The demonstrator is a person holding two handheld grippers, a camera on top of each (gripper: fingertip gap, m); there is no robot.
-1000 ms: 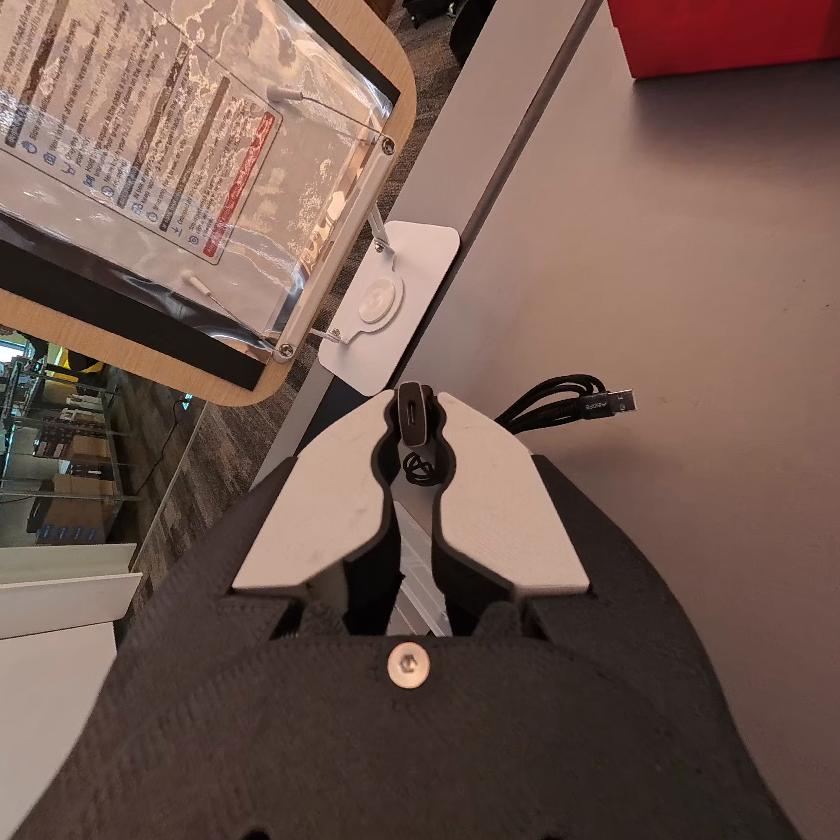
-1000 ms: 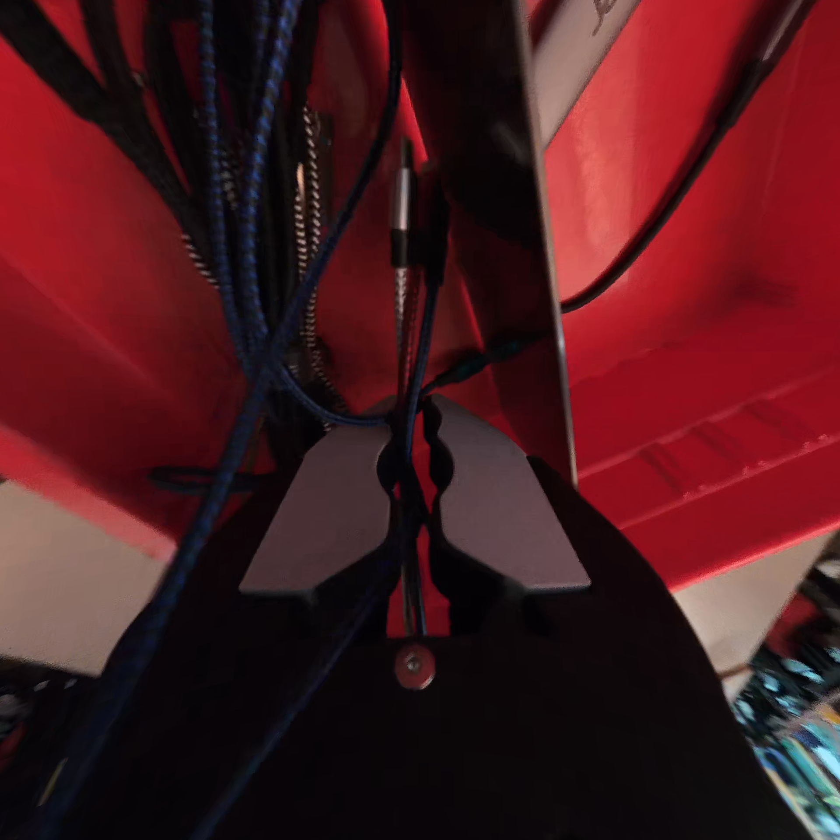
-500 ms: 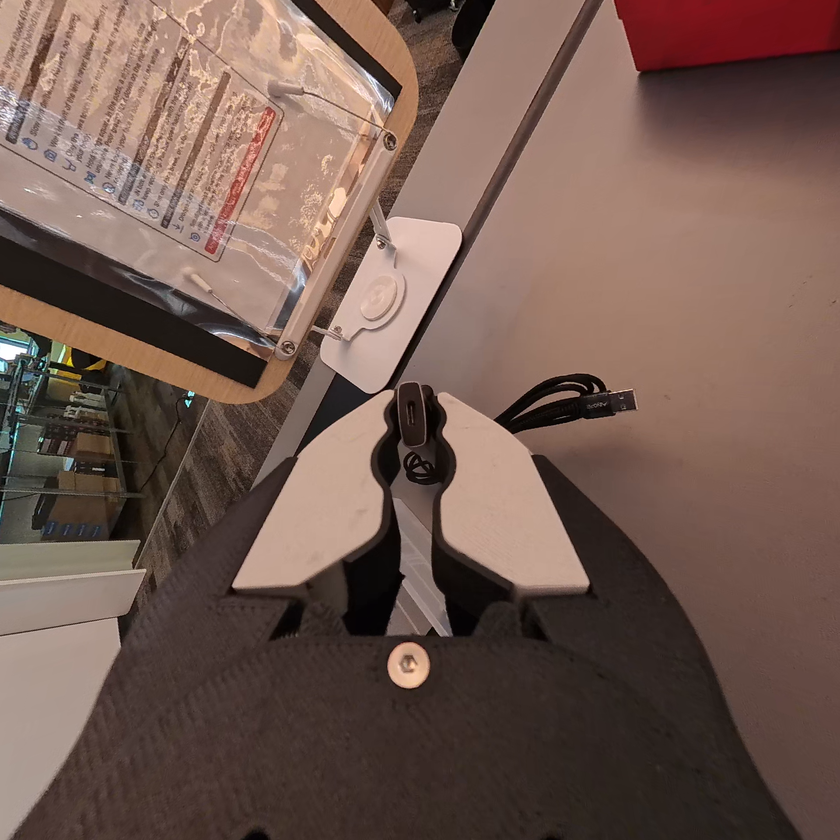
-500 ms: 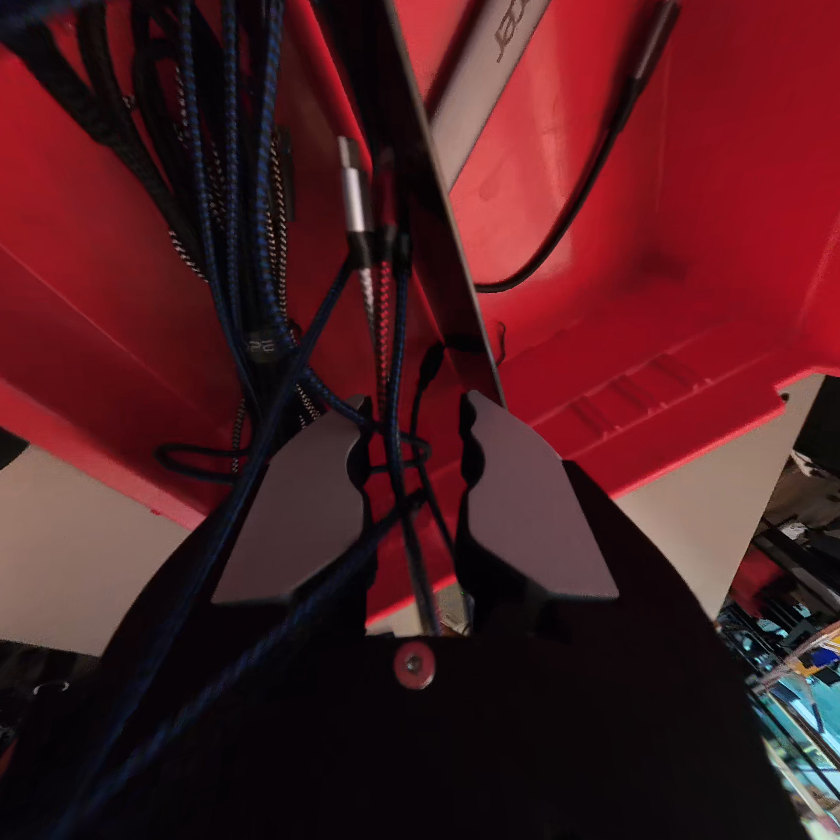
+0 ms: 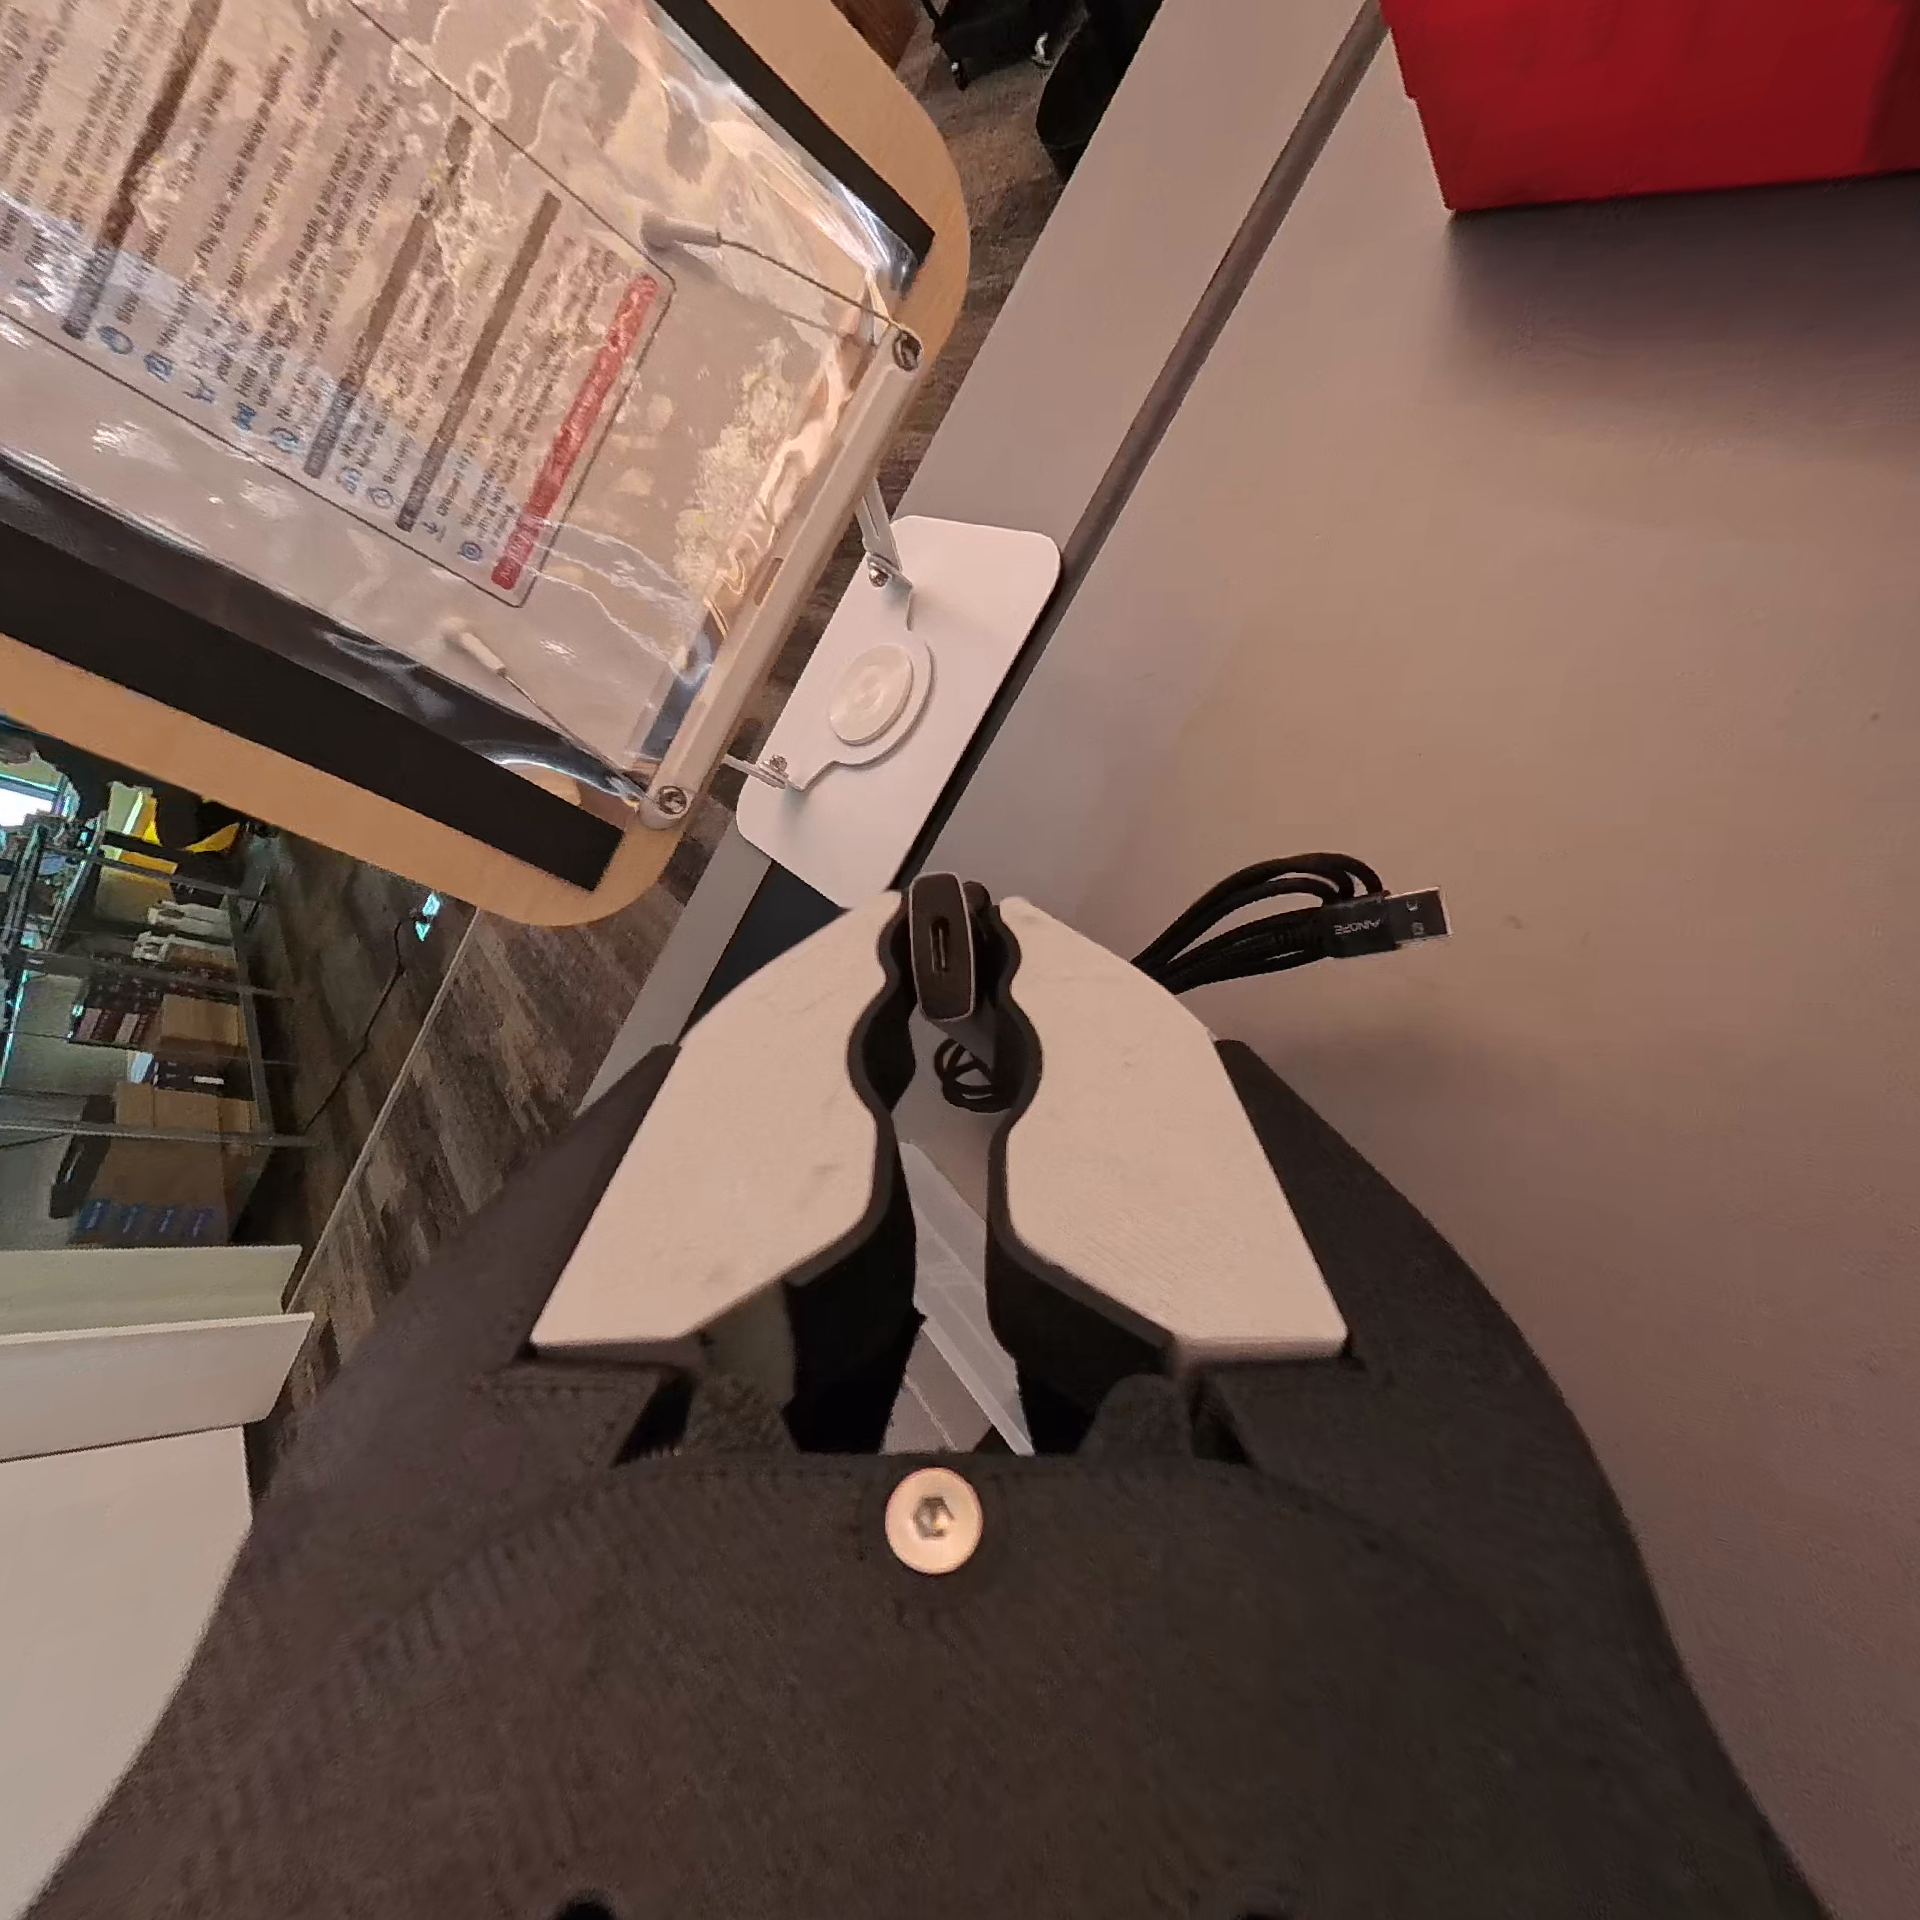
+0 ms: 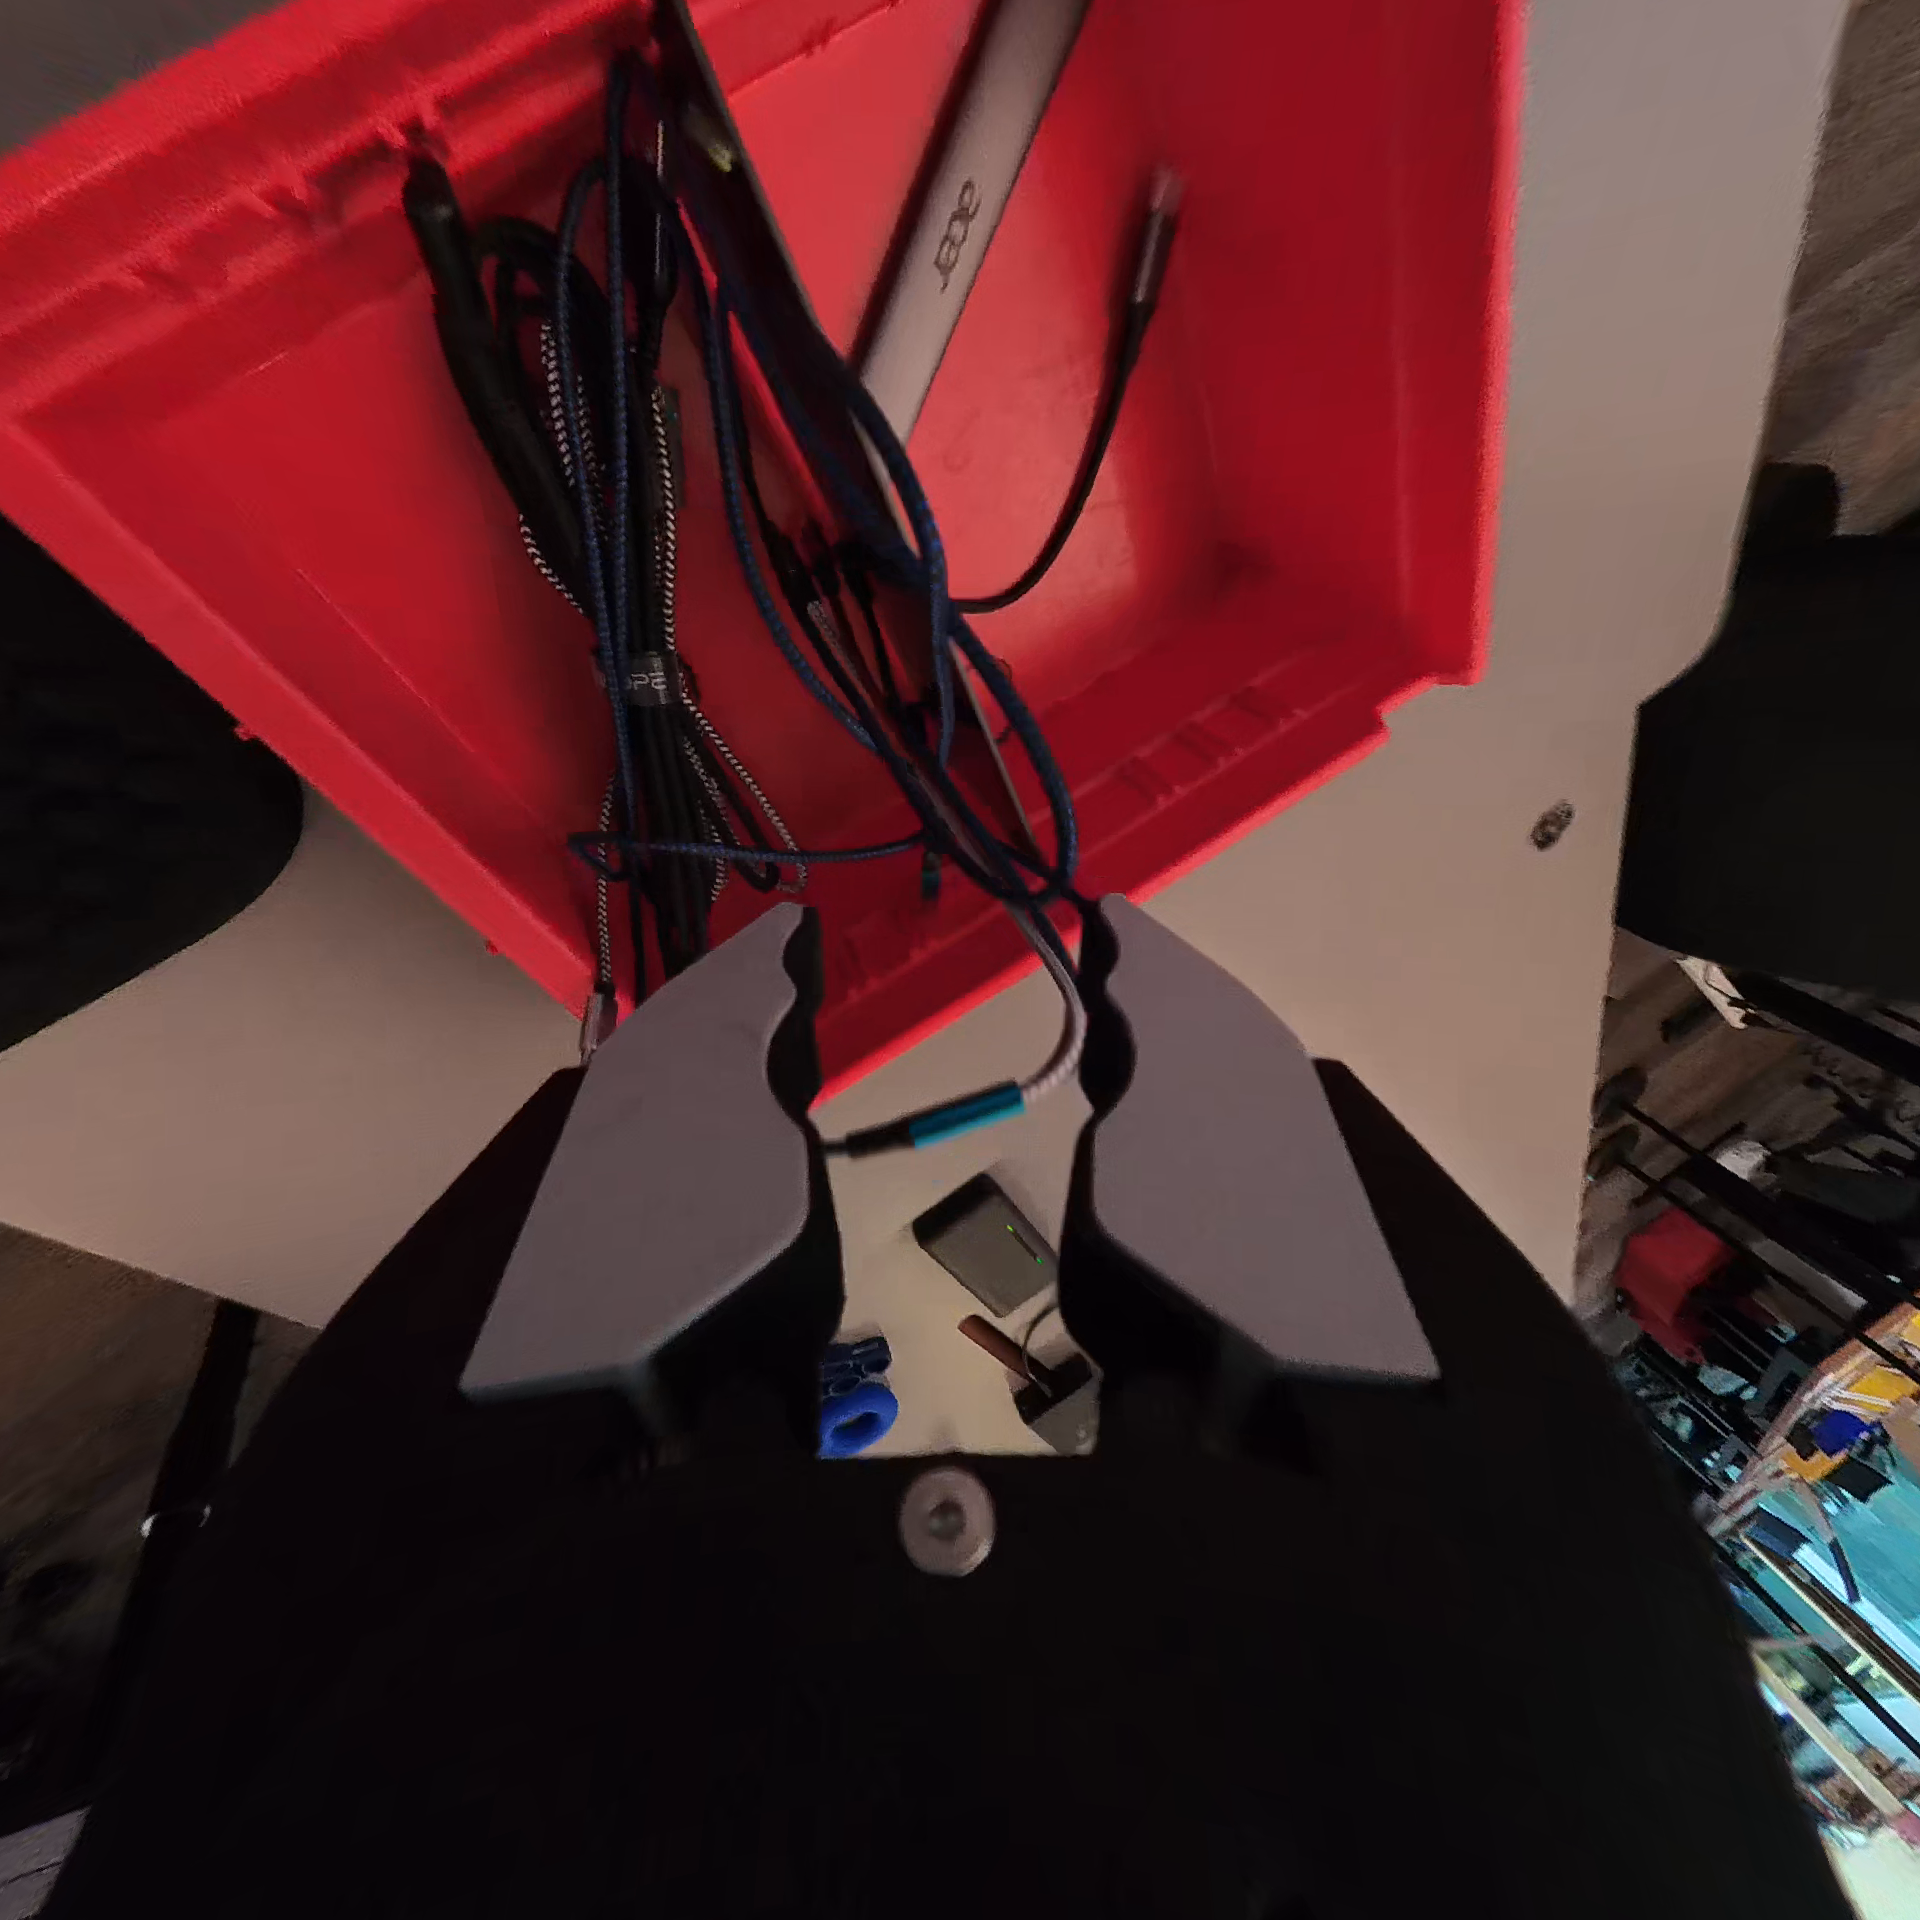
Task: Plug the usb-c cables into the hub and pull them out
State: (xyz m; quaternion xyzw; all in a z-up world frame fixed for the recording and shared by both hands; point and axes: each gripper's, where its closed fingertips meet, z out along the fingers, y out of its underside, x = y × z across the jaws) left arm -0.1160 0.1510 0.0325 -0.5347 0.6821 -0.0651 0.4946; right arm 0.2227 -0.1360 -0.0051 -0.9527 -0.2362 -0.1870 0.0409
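My left gripper [image 5: 948, 920] is shut on a small dark grey hub [image 5: 940, 956], whose port faces outward above the grey table [image 5: 1507, 623]. A black coiled cable with a metal plug [image 5: 1351, 925] lies on the table just to the right of it. My right gripper [image 6: 951, 914] is open and empty, held back from a red bin [image 6: 1299, 468] that holds a tangle of blue, black and white braided cables [image 6: 644, 644]. One braided cable with a teal plug [image 6: 961, 1117] trails out of the bin between my right fingers, brushing the right finger [image 6: 1195, 1143].
A framed notice on a white base plate [image 5: 904, 696] stands at the table's left edge. The red bin's corner [image 5: 1662, 94] shows at the far right. A silver slab [image 6: 956, 239] leans inside the bin. A dark device with a green light [image 6: 987, 1242] and a blue part [image 6: 857, 1403] lie below my right gripper. The tips of one gripper are about 45 cm away from the tips of the other.
My right gripper has opened, let go of the thin cables and pulled back out of the bin. My left gripper stays shut on the hub, almost still.
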